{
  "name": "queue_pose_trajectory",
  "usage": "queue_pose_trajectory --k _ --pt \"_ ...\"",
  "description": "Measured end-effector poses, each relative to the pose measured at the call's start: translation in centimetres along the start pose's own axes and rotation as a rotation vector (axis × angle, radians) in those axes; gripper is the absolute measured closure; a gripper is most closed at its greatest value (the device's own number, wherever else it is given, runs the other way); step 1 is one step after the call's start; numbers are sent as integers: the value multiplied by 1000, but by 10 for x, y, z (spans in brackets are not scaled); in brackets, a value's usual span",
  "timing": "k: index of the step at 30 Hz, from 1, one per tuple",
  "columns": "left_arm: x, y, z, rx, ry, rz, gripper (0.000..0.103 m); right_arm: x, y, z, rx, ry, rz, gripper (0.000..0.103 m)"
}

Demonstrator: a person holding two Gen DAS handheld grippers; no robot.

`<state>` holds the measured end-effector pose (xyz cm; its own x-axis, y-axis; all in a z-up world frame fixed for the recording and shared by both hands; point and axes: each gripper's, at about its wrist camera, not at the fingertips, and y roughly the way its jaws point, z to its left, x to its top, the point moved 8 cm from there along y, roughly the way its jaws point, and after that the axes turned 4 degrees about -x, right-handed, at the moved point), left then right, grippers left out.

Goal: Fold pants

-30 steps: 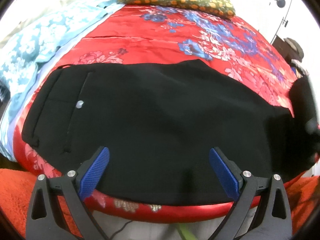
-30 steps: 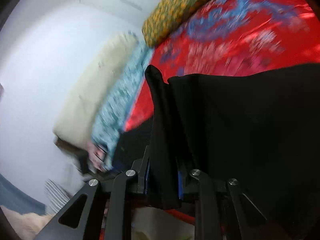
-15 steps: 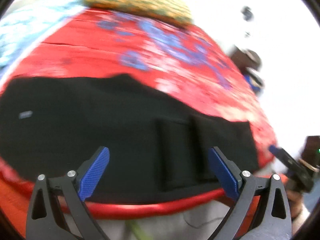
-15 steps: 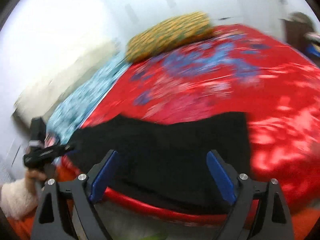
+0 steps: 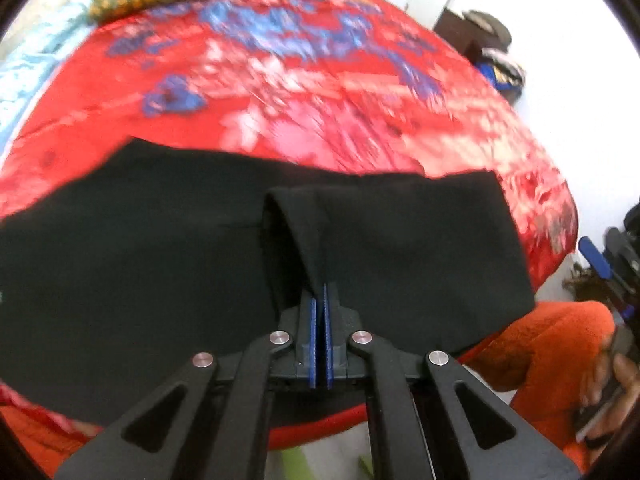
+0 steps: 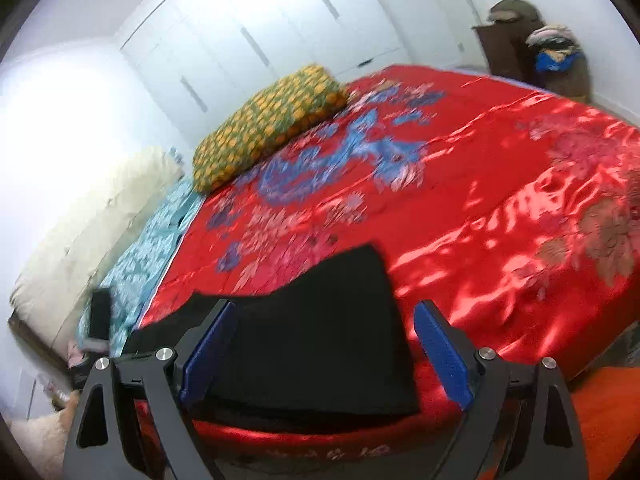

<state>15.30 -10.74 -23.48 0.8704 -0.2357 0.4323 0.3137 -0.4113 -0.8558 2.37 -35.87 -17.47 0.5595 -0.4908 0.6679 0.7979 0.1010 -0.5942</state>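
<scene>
A: What does the left wrist view record at this moment?

B: The left gripper (image 5: 319,300), whose jaws stood wide a second ago, has just closed them until the blue pads meet on a raised ridge of the black woven pants (image 5: 400,248). The pinched cloth stands up as a narrow tent from the pads toward 12 o'clock, while the rest of the garment lies flat across the near edge of the red floral satin bedspread (image 5: 320,92).

A: And the right wrist view?

B: The right gripper (image 6: 320,352), which a second ago was clamped on a hanging fold of the same pants (image 6: 320,340), now has its jaws wide, and nothing sits between the pads. The released cloth lies flat below them, its far corner pointing toward 12 o'clock. The yellow-and-green patterned pillow (image 6: 272,120) rests well apart at 11 o'clock.

A: What does this exchange of grips mean for the fold?

B: Judged from the flat, shortened dark panel, one fold appears laid down and let go. The new left-hand pinch probably begins the next fold or a straightening pull, and the free right gripper would likely need its own hold first.
</scene>
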Motion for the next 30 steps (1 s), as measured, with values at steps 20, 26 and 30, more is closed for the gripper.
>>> queue_pose_trajectory --k 20,26,30 --pt "-18 -50 129 172 -279 -135 34 -67 79 44 -305 -576 243 13" --pt "3 -66 86 124 -203 -258 24 -57 72 58 -278 -562 162 11" --pt "11 -46 23 121 33 -246 18 -63 85 68 -309 -605 186 11"
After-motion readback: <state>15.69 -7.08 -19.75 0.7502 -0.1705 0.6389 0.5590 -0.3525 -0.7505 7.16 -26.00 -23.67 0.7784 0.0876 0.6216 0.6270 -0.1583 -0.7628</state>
